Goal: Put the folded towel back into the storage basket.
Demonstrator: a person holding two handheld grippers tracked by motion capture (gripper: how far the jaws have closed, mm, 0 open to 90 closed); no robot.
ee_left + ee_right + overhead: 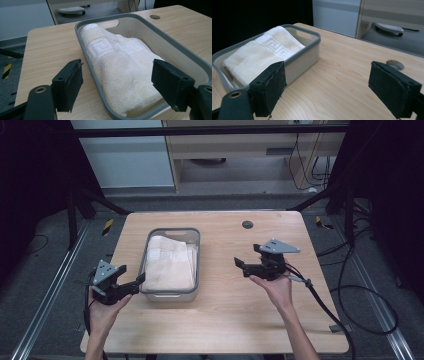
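counter: light wooden counter (225, 320) with rounded corners, a round dark grommet hole (247, 224) near its far edge
bin: grey-rimmed pale rectangular plastic bin (172, 231) on the left half of the counter, long side running away from the person, cut-out handle at the far end
towel: cream folded terry towel (170, 262) with a raised key-pattern band, lying inside the bin and taking up most of it; top sits near rim height, highest toward the far end in the left gripper view (120, 67)
left gripper: black two-jaw left gripper (131, 284) held in the person's left hand (102, 312) at the counter's left edge, just beside the bin's near left corner; jaws spread wide, nothing between them; in its own view the jaws straddle the bin's near corner, one pad over bare counter, one over the bin
right gripper: black two-jaw right gripper (248, 258) held in the right hand (276, 287) over the right half of the counter, well apart from the bin, pointing left toward it; jaws released wide, empty, bare wood between them
floor: grey floor with dark cables (360, 295) to the right of the counter
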